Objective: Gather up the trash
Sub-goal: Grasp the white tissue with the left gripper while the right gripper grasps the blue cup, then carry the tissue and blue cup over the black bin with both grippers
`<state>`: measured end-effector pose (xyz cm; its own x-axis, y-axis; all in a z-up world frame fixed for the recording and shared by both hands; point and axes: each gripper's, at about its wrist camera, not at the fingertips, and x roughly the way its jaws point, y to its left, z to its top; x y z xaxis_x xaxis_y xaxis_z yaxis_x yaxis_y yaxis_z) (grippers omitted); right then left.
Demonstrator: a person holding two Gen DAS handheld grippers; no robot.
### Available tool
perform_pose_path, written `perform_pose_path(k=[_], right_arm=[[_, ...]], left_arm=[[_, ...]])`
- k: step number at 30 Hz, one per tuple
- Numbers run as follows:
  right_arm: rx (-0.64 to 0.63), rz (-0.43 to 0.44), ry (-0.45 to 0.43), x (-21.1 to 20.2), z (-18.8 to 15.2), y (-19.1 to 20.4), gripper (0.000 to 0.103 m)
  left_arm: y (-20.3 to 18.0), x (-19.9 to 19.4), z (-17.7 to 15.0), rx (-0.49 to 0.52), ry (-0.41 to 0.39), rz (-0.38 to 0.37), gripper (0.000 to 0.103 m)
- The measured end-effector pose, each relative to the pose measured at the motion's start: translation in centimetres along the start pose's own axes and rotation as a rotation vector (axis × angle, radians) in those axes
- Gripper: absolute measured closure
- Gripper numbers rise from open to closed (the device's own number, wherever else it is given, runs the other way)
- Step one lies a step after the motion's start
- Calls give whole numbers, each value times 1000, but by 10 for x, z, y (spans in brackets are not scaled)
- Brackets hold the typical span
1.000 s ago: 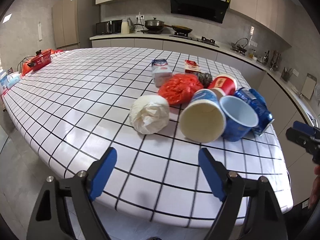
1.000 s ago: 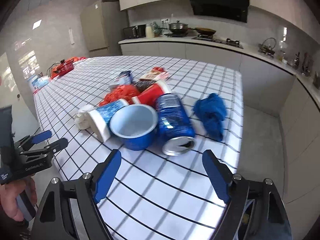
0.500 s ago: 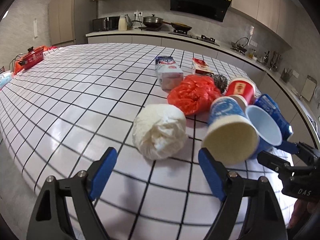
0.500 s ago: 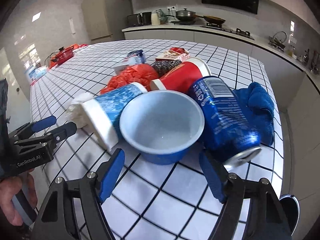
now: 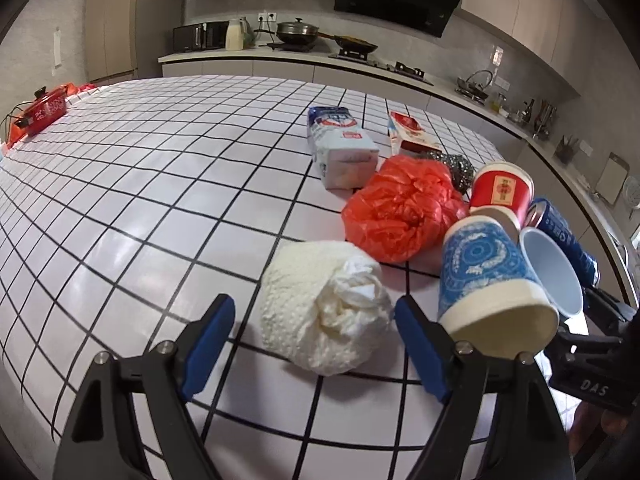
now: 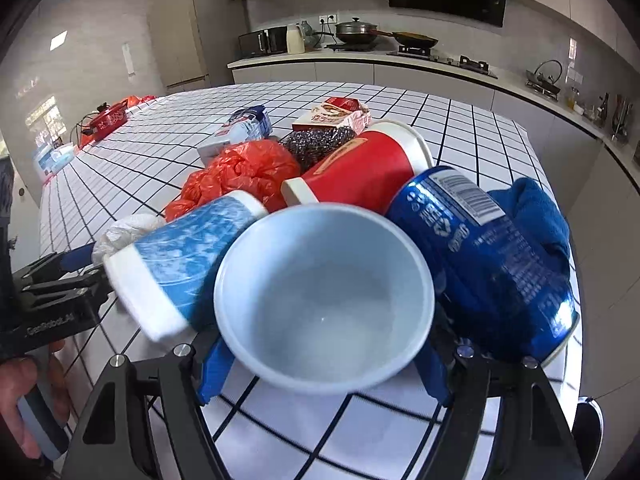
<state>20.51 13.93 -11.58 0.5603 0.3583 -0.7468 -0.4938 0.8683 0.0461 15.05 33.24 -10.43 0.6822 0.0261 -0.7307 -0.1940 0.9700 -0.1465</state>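
On the checked bench (image 5: 140, 184) we see the trash lying in one heap near the right edge. Our left gripper (image 5: 314, 338) has its fingers released, standing on both sides of the white crumpled paper ball (image 5: 324, 308) without pressing it. Our right gripper (image 6: 320, 364) has just been closing a little; its fingers stand on either side of the light blue cup (image 6: 324, 296) (lying on its side, mouth toward us), and we cannot tell whether they press it. Beside it lie the blue can (image 6: 492, 256), the red cup (image 6: 368, 172) and the red plastic bag (image 6: 248, 172).
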Motion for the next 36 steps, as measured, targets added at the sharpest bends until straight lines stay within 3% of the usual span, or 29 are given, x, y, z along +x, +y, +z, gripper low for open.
perform_pose_path(k=[8, 9, 10, 11, 13, 25, 36], right_arm=[[-2, 6, -1, -1, 1, -1, 25], [3, 7, -1, -1, 1, -3, 25], [8, 10, 0, -2, 0, -4, 26], [13, 14, -2, -3, 0, -5, 26], [18, 17, -10, -7, -1, -6, 26], [22, 24, -55, -39, -2, -15, 26], [24, 20, -93, -80, -11, -29, 26]], left_arm=[[-3, 10, 10, 28, 27, -11, 22], [-3, 12, 10, 29, 40, -6, 37], [-4, 14, 10, 35, 47, 9, 41], [-5, 13, 9, 42, 40, 5, 56], [-4, 10, 7, 40, 38, -4, 64], [-13, -28, -11, 22, -5, 1, 65], [-50, -63, -17, 35, -52, -26, 65]])
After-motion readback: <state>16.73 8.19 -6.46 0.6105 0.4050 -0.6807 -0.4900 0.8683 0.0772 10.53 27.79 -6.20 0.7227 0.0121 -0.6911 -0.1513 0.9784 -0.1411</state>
